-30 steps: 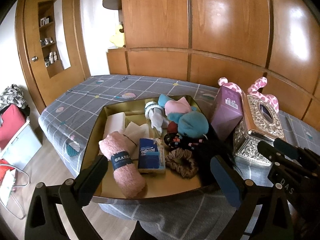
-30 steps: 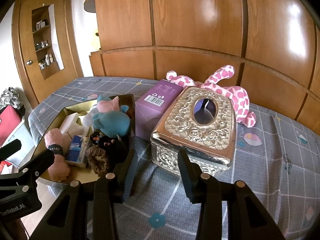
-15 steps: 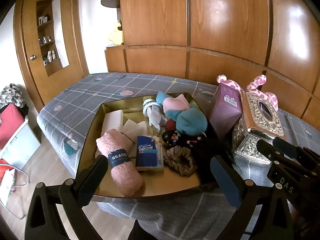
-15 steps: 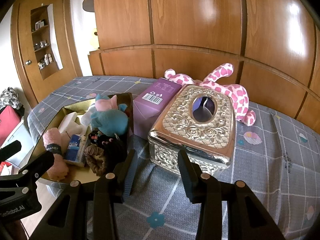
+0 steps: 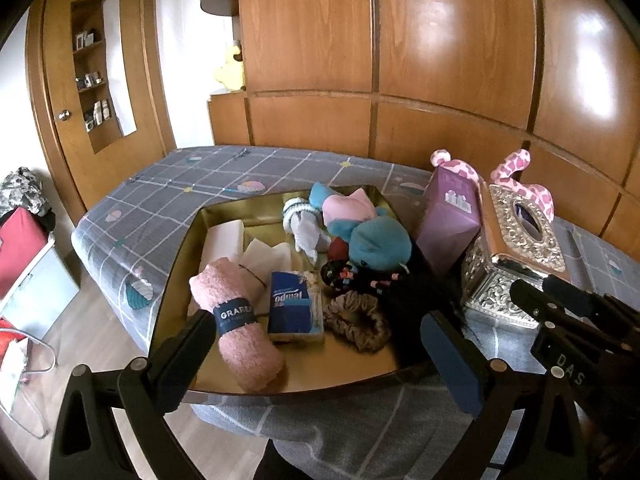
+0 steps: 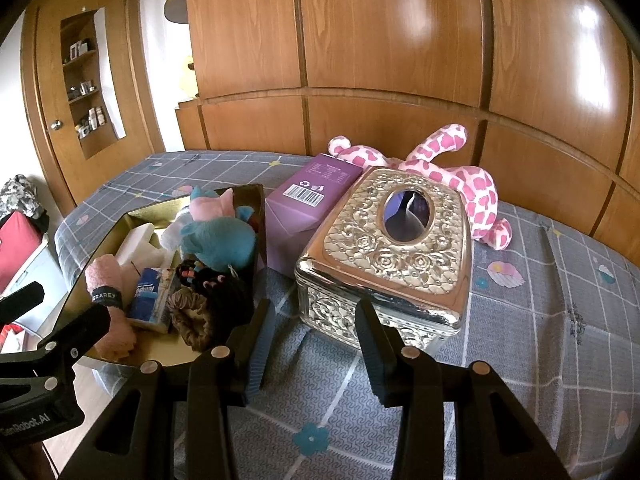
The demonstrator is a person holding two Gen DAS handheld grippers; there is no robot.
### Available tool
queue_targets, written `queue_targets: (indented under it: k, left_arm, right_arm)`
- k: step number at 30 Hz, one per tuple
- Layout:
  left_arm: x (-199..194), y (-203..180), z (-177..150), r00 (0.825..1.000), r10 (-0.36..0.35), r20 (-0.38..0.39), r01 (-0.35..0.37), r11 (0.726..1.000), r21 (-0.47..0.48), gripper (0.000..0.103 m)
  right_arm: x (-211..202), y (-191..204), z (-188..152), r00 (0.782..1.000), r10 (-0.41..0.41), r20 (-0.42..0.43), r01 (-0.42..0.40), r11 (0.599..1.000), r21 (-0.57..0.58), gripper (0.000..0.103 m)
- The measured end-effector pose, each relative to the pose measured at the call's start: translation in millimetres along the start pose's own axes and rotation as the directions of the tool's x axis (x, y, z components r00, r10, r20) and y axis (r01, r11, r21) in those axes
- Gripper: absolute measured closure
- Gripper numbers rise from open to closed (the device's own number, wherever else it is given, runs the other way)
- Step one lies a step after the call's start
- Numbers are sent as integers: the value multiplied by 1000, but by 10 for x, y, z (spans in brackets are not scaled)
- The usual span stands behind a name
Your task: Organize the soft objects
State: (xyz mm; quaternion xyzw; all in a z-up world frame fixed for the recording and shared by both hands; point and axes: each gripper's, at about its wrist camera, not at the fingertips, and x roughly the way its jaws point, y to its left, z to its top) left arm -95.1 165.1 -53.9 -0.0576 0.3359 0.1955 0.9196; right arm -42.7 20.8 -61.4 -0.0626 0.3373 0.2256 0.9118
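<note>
A gold tray (image 5: 224,216) on the bed holds a rolled pink towel (image 5: 240,332), a blue tissue pack (image 5: 294,308), a brown scrunchie (image 5: 358,322), black hair ties, a teal and pink plush (image 5: 372,236) and white cloths. My left gripper (image 5: 316,356) is open and empty, just in front of the tray's near edge. My right gripper (image 6: 316,344) is open and empty, in front of a silver tissue box (image 6: 392,248). A pink spotted plush (image 6: 460,176) lies behind that box. The tray also shows in the right wrist view (image 6: 120,224).
A purple carton (image 6: 308,204) stands between tray and tissue box. The bed has a grey checked sheet (image 6: 540,320). Wooden panelling runs behind it. A wooden door (image 5: 80,100) and a red bag (image 5: 20,248) are at the left, beyond the bed's edge.
Both grippers have drifted slightly forward and lower toward the bed; the tray and tissue box look a little nearer. Nothing was taken hold of or moved.
</note>
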Motion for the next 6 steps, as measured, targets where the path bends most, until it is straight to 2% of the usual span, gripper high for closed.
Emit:
queue_targets:
  k: [6]
  left_arm:
    - [-25,-30,3,1000,-2,29,2,1000,20,1]
  right_arm:
    - [-36,-33,20,1000,-6,27,6,1000,14,62]
